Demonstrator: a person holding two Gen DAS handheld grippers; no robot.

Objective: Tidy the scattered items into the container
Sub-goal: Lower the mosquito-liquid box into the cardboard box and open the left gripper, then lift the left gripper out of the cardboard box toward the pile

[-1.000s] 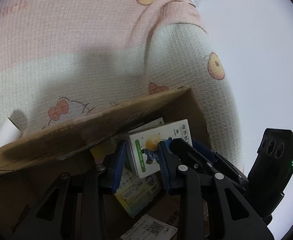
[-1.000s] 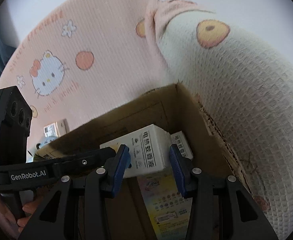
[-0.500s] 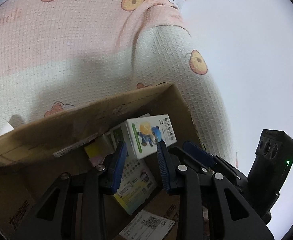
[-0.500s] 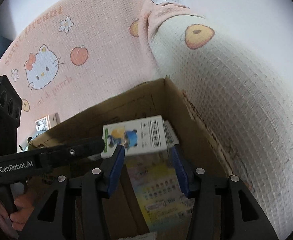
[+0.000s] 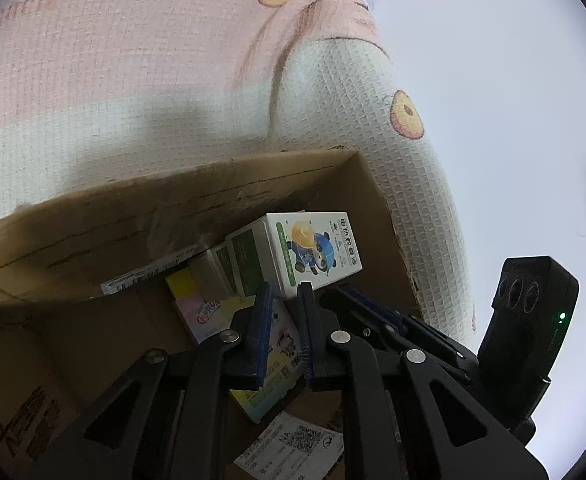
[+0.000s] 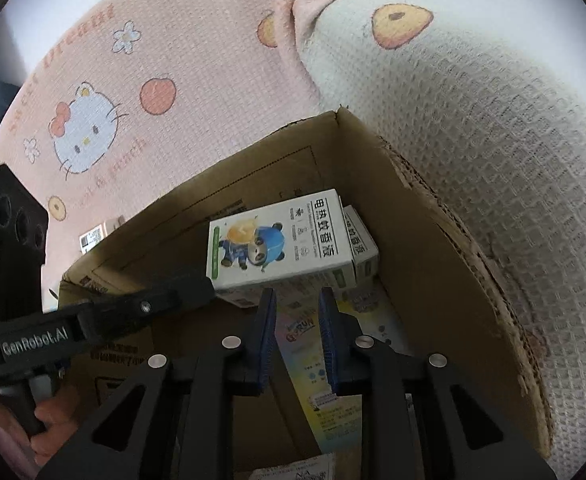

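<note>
Both grippers hang over the open carton (image 5: 113,224), where a white panda box (image 5: 317,248) lies tilted on other boxes at the far corner. The left gripper (image 5: 285,292) has just been closing; its jaws stand nearly together with nothing between them. The right gripper (image 6: 296,298) has likewise just narrowed to a slim, empty gap, just short of the panda box (image 6: 281,248). Only the right view shows the hand (image 6: 49,424) on the left tool's handle and a small packet (image 6: 93,238) out on the pink blanket (image 6: 197,40); only the left view shows a QR slip (image 5: 293,452) on the carton floor.
</note>
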